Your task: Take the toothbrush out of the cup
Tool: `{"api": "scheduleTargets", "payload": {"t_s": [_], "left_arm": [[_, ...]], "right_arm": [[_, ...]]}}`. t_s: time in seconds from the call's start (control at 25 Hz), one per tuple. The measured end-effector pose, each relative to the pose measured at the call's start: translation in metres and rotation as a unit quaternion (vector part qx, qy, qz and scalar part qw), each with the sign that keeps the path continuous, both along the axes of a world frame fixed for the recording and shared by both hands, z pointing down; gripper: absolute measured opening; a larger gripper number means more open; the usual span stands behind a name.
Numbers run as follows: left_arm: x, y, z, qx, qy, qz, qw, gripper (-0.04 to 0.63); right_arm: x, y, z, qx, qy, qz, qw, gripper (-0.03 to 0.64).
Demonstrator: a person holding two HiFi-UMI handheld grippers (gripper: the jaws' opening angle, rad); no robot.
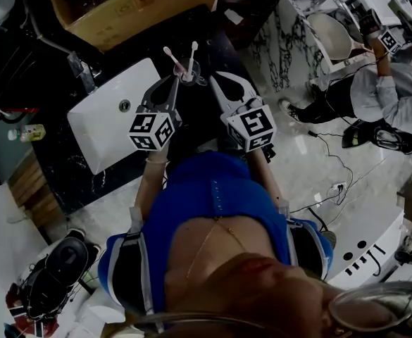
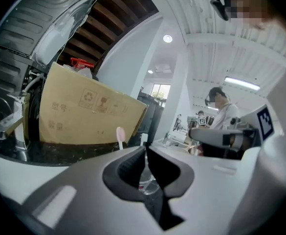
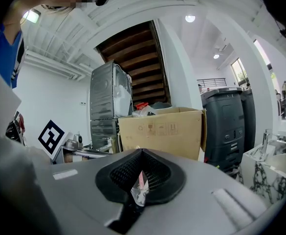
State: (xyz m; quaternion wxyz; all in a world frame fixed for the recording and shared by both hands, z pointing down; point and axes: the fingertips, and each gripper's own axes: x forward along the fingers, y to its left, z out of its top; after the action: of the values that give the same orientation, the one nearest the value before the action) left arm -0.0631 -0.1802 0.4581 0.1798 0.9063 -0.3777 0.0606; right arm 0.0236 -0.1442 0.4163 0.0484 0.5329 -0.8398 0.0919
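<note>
Standing a narrow slit apart, the jaws of the left gripper (image 2: 145, 150) hold nothing; the clear wall of the cup (image 1: 190, 74) shows through the hollow behind their tips. The right gripper (image 3: 142, 153) has its jaws closed tip to tip, empty, and a bit of clear cup with a pink handle shows through its hollow. In the head view both sets of tips sit close on either side of the cup, left and right of it.

The cup stands on the dark counter (image 1: 58, 171), just off the far right corner of the white sink (image 1: 100, 129). Beyond it the edge of a cardboard box (image 1: 149, 9) closes the far side. To the right the counter ends and pale floor (image 1: 311, 189) opens. The space above the cup is free.

Two brushes stand handle-down in the cup, heads up. The pink toothbrush (image 1: 172, 56) leans toward the sink side; the white toothbrush (image 1: 192, 53) is nearly upright, and their long axes spread slightly apart toward the heads
</note>
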Motion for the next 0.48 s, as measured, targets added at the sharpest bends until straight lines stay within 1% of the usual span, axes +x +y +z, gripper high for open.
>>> {"api": "scheduleTargets", "payload": {"t_s": [0.12, 0.2, 0.48], "left_arm": [[-0.002, -0.011, 0.004, -0.006, 0.001, -0.008, 0.9999, 0.022], [-0.002, -0.017, 0.008, -0.014, 0.002, -0.011, 0.9998, 0.037], [-0.004, -0.045, 0.027, -0.035, 0.007, -0.017, 0.9992, 0.068]], "right_arm": [[0.0, -0.01, 0.004, -0.008, -0.001, -0.004, 1.0, 0.002], [-0.001, -0.014, 0.008, -0.016, -0.002, -0.008, 1.0, 0.002], [-0.002, -0.033, 0.023, -0.034, 0.004, -0.012, 0.999, 0.002]]}}
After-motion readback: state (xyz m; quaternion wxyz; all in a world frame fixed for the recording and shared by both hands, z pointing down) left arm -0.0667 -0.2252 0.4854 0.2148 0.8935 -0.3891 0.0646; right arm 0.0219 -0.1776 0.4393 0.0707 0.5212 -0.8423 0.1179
